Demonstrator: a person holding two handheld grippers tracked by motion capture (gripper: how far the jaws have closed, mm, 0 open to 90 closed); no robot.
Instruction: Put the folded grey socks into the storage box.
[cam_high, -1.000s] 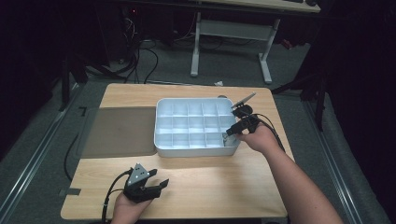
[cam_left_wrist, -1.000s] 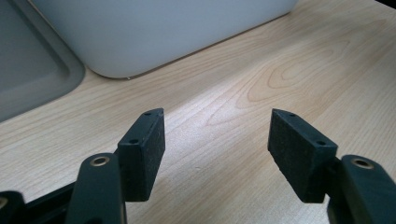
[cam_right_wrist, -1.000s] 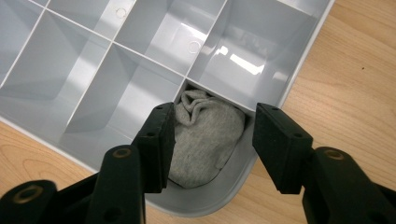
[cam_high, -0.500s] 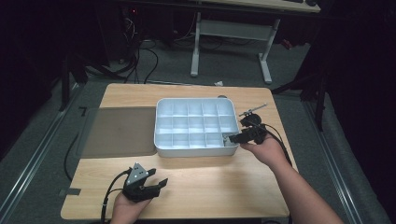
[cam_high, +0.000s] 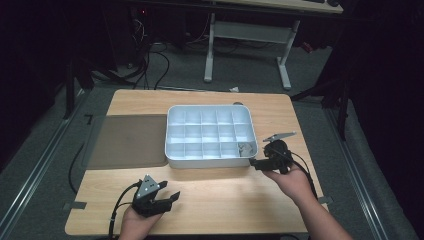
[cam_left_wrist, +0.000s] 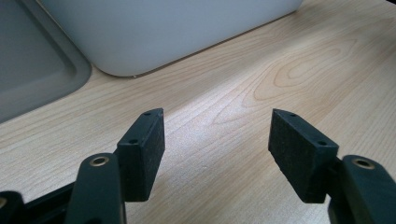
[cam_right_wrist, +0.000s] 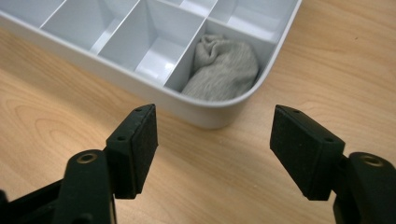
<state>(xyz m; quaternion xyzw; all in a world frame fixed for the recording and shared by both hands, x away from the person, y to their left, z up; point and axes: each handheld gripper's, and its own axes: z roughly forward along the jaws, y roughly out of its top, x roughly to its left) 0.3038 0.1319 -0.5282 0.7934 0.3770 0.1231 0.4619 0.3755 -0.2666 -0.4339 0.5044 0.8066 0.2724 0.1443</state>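
Grey knitted cloth (cam_right_wrist: 222, 70) sits bunched in the corner compartment of the white divided tray (cam_right_wrist: 116, 74), upper middle of the right gripper view, probably dropped there for sorting. The right gripper (cam_right_wrist: 215, 149) has just been opening; its jaws stand wide and empty below the cloth, clear of the tray wall. The left gripper (cam_left_wrist: 217, 154), lower centre, gapes empty over bare wood.

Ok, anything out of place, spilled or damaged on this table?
Nothing stands out. The white divided tray sits square on the table, and the grey cloth lies bunched inside its corner compartment. Both tongs, left and right, are open with nothing between them.
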